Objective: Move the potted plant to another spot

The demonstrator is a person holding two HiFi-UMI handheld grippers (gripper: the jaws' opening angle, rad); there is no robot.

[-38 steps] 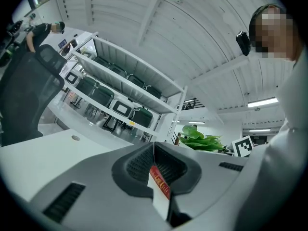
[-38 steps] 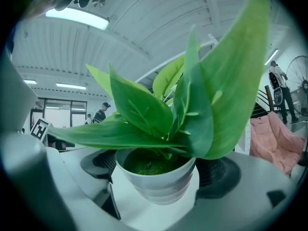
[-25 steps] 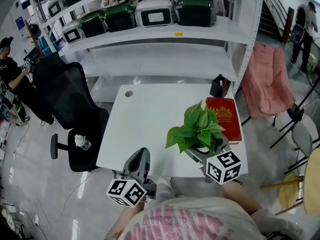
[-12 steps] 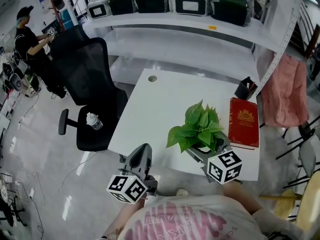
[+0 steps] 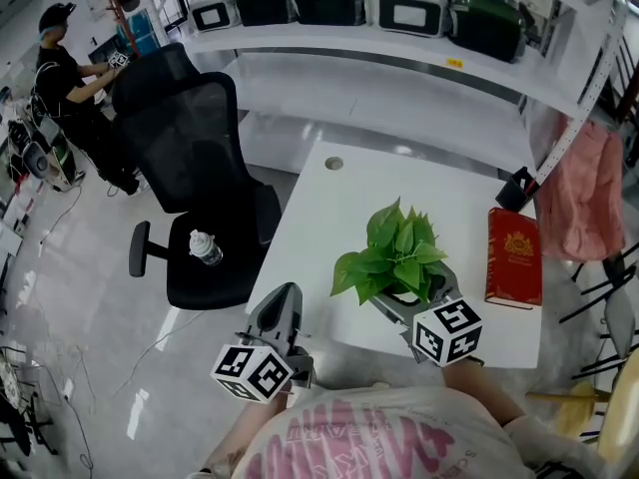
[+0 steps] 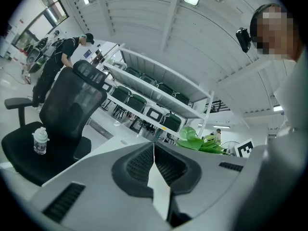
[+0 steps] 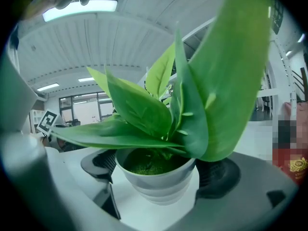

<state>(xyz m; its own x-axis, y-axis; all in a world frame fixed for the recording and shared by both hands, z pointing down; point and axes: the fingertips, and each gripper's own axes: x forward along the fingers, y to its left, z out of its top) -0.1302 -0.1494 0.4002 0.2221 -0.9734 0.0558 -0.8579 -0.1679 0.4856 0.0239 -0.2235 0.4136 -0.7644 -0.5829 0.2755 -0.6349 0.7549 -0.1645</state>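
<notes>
1. The right gripper point(image 5: 407, 302) is clamped on the potted plant point(image 5: 397, 255). In the right gripper view its two dark pads point(image 7: 98, 165) press against either side of the white pot point(image 7: 159, 186), and the jaws stand wide around it.
2. The plant's broad green leaves rise upright above the pot and spread over the gripper.
3. From the head view the plant sits over the near part of the white table point(image 5: 319, 228), with a red book point(image 5: 515, 257) lying on the table well to its right. I cannot tell whether the pot rests on the tabletop or hangs just above it.
4. The left gripper point(image 5: 282, 302) is clenched with nothing in it. In the left gripper view its jaws meet at the tips.
5. That left gripper is held off the table's near left corner, over the floor.
6. A black office chair point(image 5: 205, 168) stands left of the table, with a water bottle point(image 5: 205, 248) on its seat.
7. A black pen holder point(image 5: 517, 190) stands at the table's far right corner.
</notes>
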